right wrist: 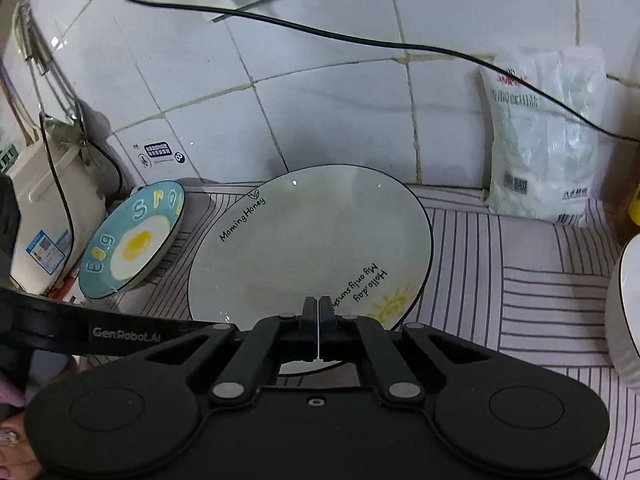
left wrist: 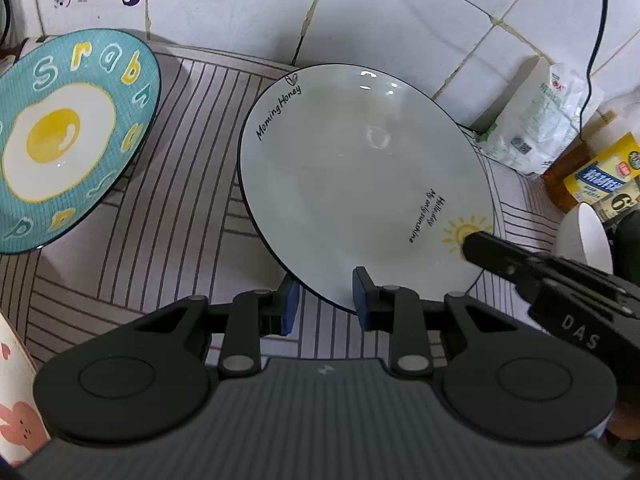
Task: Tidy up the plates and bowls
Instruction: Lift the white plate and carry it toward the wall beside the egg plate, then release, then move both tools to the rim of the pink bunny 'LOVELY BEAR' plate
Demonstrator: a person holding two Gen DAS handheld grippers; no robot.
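Your right tool is clamped on the near rim of the white plate, which tilts up off the striped counter. Your left tool stands apart, its blue pads either side of that rim, not pressing. The egg plate leans to the left.

1. Counter under a striped cloth; tiled wall behind.
2. On it: white plate; egg plate, tilted; white bag; bowl at right.
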